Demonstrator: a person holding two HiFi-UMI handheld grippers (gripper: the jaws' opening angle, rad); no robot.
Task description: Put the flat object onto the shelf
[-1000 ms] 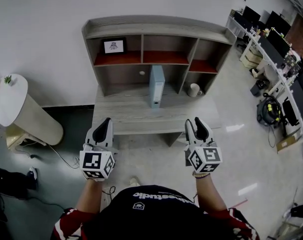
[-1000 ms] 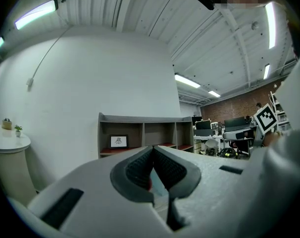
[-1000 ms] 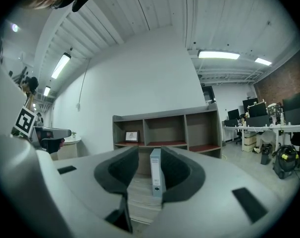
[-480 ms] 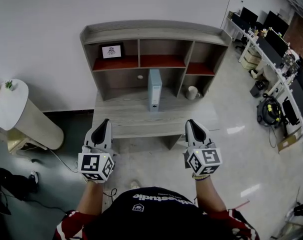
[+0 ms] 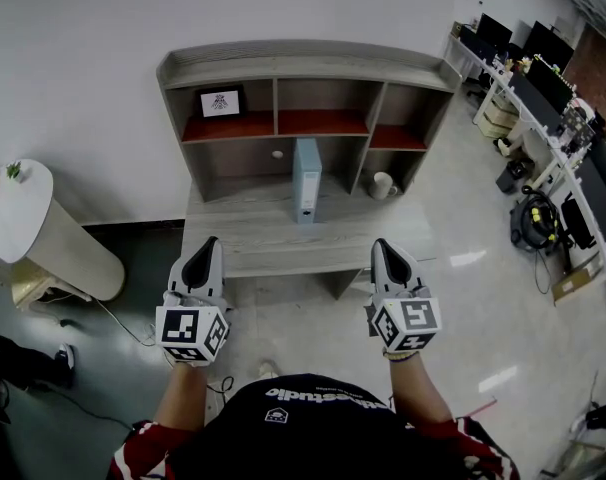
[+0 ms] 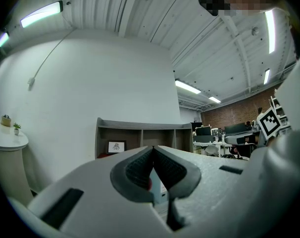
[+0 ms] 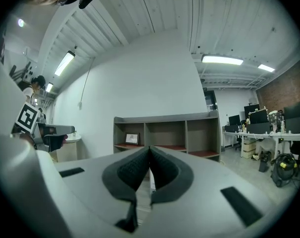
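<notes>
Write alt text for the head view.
A person holds a left gripper and a right gripper, both shut and empty, the right's jaws having just closed, before a desk with a shelf unit. A blue binder stands upright on the desk; a framed picture and a white mug sit in compartments.

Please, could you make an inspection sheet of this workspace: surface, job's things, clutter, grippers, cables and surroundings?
Surface: grey wooden desk, with the shelf unit standing at its back.
Job's things: blue folder stands upright on the desk, in front of the shelf unit; not yet on a shelf.
Clutter: framed picture in the upper left compartment; white mug in the lower right compartment.
Grippers: left gripper shut, empty; right gripper shut, its jaws have just been closing, nothing between them. Both are apart from the folder.
Cables: thin cable on the floor left of the desk.
Surroundings: round white table at left; office desks with monitors at right.
</notes>
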